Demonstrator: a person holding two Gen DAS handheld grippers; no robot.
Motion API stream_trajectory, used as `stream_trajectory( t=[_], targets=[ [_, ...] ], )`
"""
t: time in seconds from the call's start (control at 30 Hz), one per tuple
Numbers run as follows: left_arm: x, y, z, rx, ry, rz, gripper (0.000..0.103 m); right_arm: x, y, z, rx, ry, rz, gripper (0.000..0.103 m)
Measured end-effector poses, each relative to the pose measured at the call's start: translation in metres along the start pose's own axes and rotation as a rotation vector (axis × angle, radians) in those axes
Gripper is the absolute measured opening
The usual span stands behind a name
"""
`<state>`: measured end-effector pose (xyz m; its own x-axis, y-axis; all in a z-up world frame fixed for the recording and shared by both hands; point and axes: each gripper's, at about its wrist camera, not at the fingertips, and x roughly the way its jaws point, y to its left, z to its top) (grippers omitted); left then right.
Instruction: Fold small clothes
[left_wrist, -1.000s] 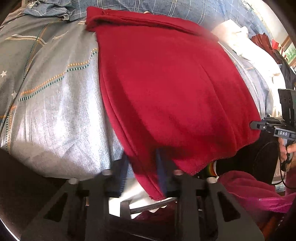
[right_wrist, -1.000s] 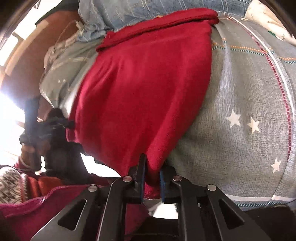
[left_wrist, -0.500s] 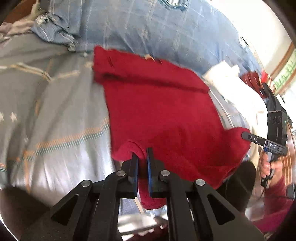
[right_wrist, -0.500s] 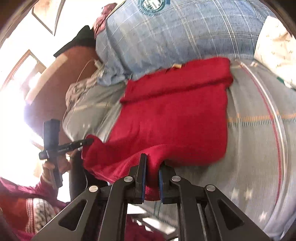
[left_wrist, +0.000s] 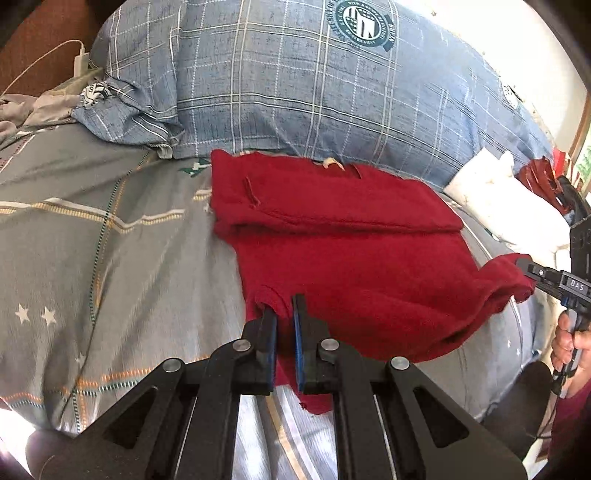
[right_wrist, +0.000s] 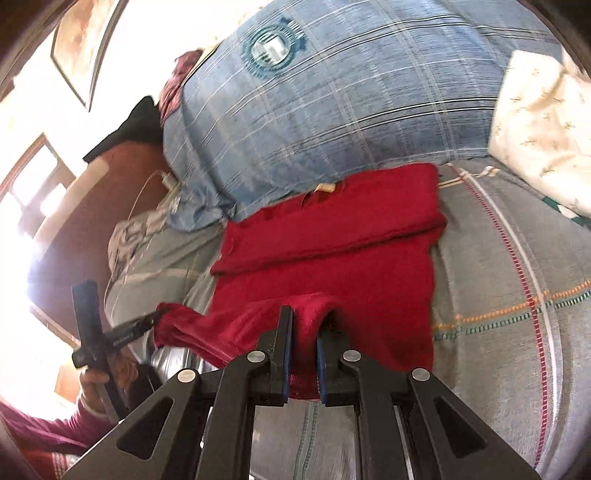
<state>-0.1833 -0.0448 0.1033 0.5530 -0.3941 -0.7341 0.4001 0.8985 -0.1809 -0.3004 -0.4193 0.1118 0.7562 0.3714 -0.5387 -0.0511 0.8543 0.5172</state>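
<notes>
We pinch the near hem of the red garment (left_wrist: 354, 258) with the left gripper (left_wrist: 284, 314) and right gripper (right_wrist: 304, 325), both lifted off the bed (left_wrist: 92, 258) to fold it evenly.

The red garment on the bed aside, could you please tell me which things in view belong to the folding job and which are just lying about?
Part of the job:
red garment
left gripper, shut on its near hem
right gripper, shut on the other near corner

Just lying about:
blue plaid pillow
grey star-print bedsheet
white pillow
white charger
</notes>
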Motion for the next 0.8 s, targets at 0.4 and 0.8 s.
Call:
stream_trajectory(
  t=[0.4, 0.8],
  targets=[
    [0.007, -0.002, 0.009, -0.007, -0.008, 0.019, 0.006, 0.003, -0.010, 0.008, 0.046, -0.044, -0.016, 0.010],
    [0.008, -0.005, 0.017, -0.003, -0.022, 0.027, 0.006, 0.003, -0.013, 0.016, 0.057, -0.075, -0.029, 0.010]
  ],
)
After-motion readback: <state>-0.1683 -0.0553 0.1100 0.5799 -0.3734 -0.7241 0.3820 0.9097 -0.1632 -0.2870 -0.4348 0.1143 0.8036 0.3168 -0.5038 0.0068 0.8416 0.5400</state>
